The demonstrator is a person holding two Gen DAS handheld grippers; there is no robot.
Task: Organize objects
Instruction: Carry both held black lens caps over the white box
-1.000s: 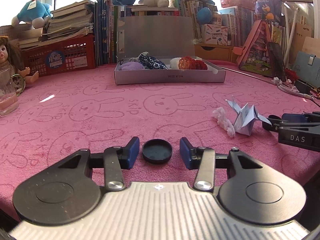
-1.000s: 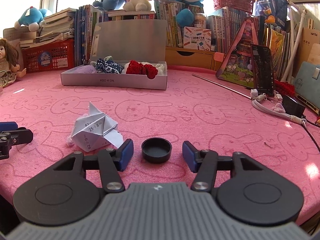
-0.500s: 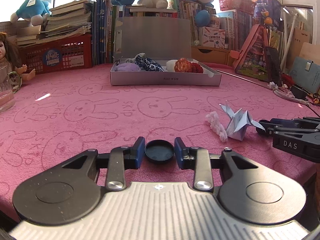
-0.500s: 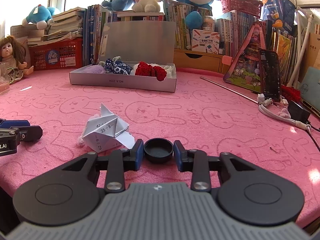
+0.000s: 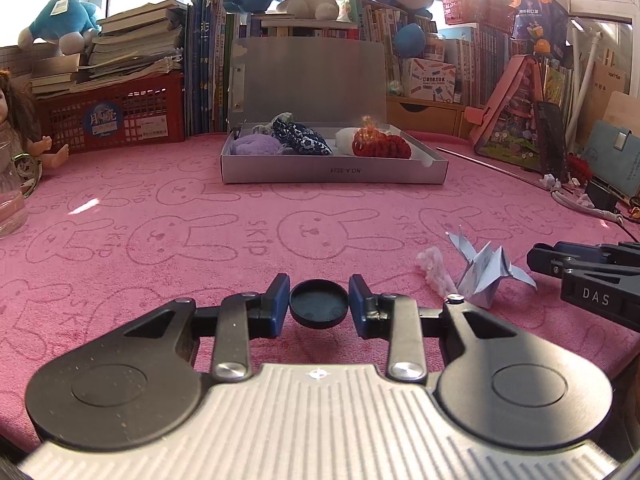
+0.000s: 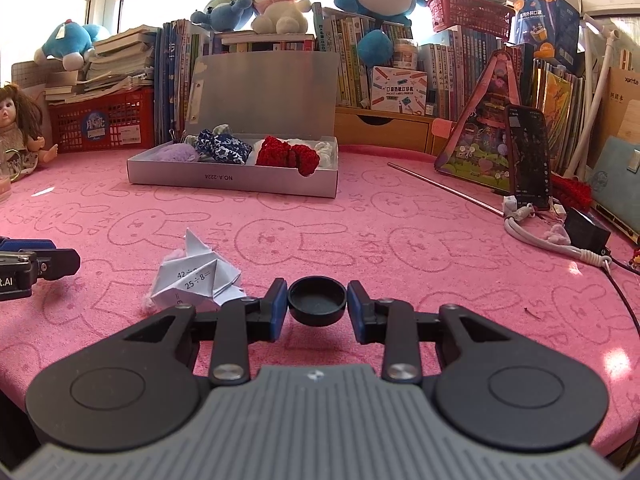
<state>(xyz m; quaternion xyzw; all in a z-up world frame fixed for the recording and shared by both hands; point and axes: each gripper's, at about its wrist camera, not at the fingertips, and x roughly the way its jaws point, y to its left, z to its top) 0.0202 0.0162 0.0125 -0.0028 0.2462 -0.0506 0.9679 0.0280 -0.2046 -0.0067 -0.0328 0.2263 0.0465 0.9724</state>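
My left gripper (image 5: 319, 307) is shut on a round black cap (image 5: 319, 309), held just above the pink cloth. My right gripper (image 6: 317, 306) is shut on a second round black cap (image 6: 317, 306), also lifted a little. A folded paper crane (image 5: 486, 274) lies beside a small white fluffy scrap (image 5: 434, 270), between the two grippers; the crane also shows in the right wrist view (image 6: 196, 280). An open grey box (image 5: 334, 168) with knitted and cloth pieces stands at the back; it also shows in the right wrist view (image 6: 232, 178).
A pink rabbit-print cloth (image 5: 160, 220) covers the table. A red crate (image 5: 112, 118), a doll (image 5: 16, 128) and a glass (image 5: 10, 208) stand at the left. Books and plush toys line the back. A phone (image 6: 528, 160), cables (image 6: 552, 236) and a metal rod (image 6: 444, 188) lie at the right.
Both grippers closed onto their black caps and lifted them slightly off the cloth. Both moved a little back from the box.
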